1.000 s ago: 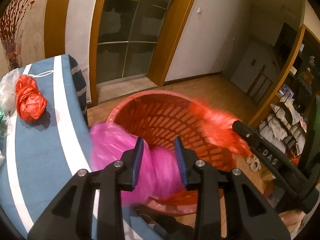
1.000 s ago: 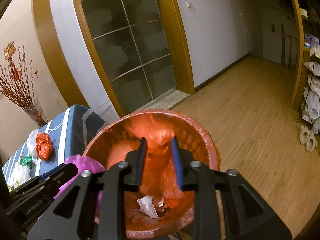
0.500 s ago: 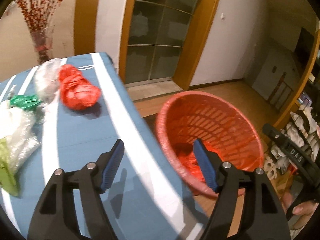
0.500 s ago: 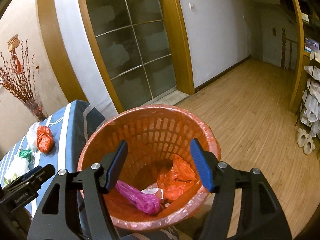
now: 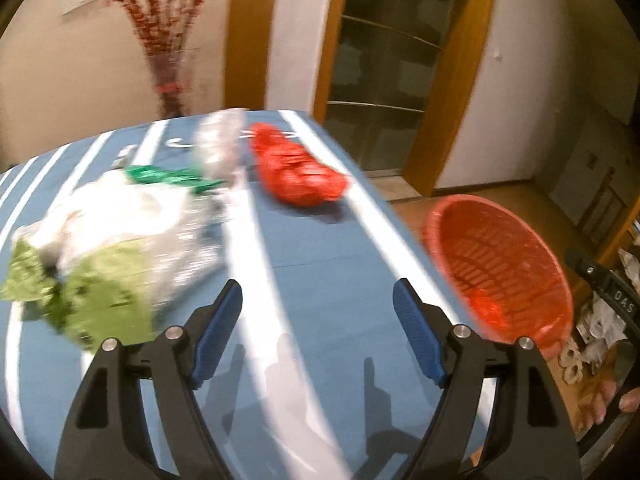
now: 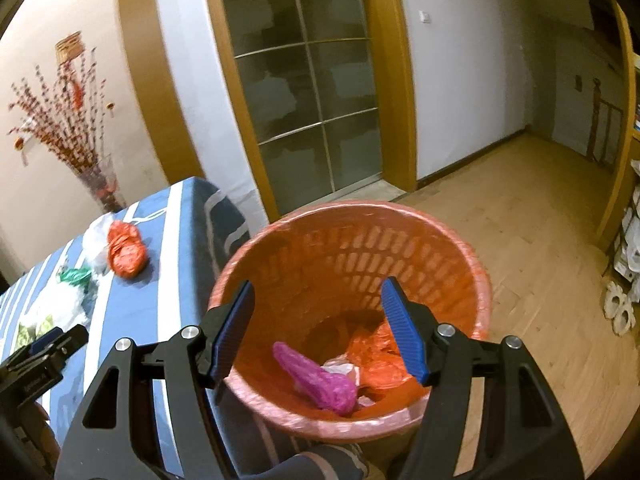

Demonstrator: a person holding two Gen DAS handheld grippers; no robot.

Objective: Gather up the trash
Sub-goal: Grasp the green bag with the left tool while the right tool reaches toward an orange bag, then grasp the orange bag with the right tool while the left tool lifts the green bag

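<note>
An orange bin point(image 6: 352, 236) stands on the floor beside the blue striped table point(image 5: 320, 280); it also shows in the left wrist view point(image 5: 500, 252). Inside lie a pink bag point(image 6: 320, 380), an orange bag point(image 6: 380, 360) and white paper. My right gripper point(image 6: 320, 328) is open and empty above the bin. My left gripper point(image 5: 318, 328) is open and empty above the table. On the table lie a red bag point(image 5: 296, 172), a green bag point(image 5: 160, 176), clear and white bags point(image 5: 132, 216) and a light green piece point(image 5: 92, 292).
A vase of red branches point(image 6: 100, 184) stands behind the table's far end. A glass door point(image 6: 304, 92) is behind the bin. Wooden floor point(image 6: 540, 240) lies to the right, with a shelf and slippers point(image 6: 620, 308) at the right edge.
Both grippers opened; the pink bag and the orange bag dropped into the bin. My left gripper swung left from the bin to over the table.
</note>
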